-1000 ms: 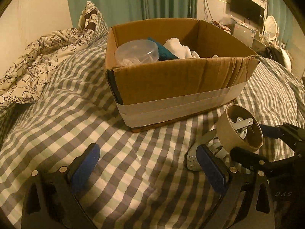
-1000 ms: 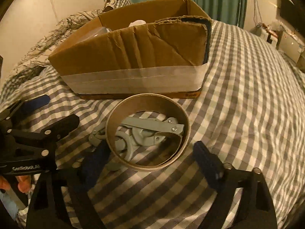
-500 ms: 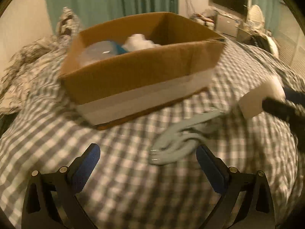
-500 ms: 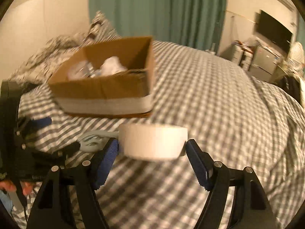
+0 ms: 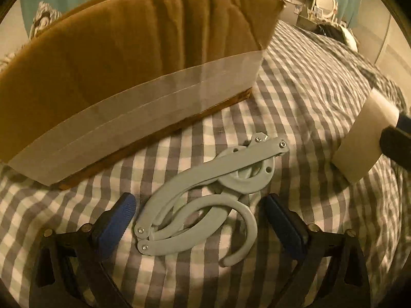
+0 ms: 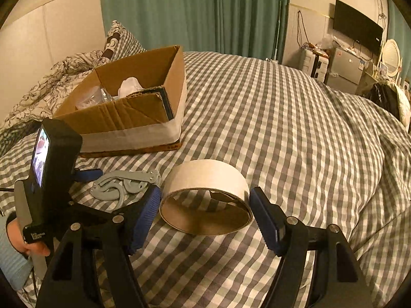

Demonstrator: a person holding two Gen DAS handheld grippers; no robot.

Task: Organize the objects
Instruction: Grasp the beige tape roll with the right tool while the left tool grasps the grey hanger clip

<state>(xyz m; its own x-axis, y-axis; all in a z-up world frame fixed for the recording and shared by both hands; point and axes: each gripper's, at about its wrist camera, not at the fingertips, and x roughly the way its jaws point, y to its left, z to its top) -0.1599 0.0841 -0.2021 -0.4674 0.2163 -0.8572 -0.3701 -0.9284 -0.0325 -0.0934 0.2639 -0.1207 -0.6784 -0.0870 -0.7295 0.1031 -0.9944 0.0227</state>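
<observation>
Left wrist view, nearest first: left gripper (image 5: pixel 199 220) low over the checked bedspread (image 5: pixel 303 97), blue pads (image 5: pixel 117 220) spread wide and just been narrowing a touch, straddling the grey folding hanger (image 5: pixel 205 197) without touching it. Hanger lying flat on the cloth, folded arms and curved hook between the two pads, pivot end toward the box. Just beyond, cardboard box (image 5: pixel 133 51) filling the upper picture, near wall creased, pale tape band along its base, almost touching the hanger's far end. Off at the right edge, white tape roll (image 5: pixel 364 141) pinched against a dark pad.

Right wrist view, near to far: right gripper (image 6: pixel 205 213) clamped on the tape roll (image 6: pixel 205 195), one blue pad pressed on each side of the ring, jaws just been closing in on it. Whether the roll is clear of the bedspread (image 6: pixel 295 118), cannot tell. To the left, left gripper (image 6: pixel 84 177) with its lit screen, a hand (image 6: pixel 23 241) in a pale sleeve on the handle. Hanger (image 6: pixel 123 184) on the cloth just left of the roll. Further back, open box (image 6: pixel 143 102) with a clear container and something white inside. Beyond that, floral bedding (image 6: pixel 51 84), green curtains (image 6: pixel 195 12), a dark screen (image 6: pixel 357 25) on the far wall.
</observation>
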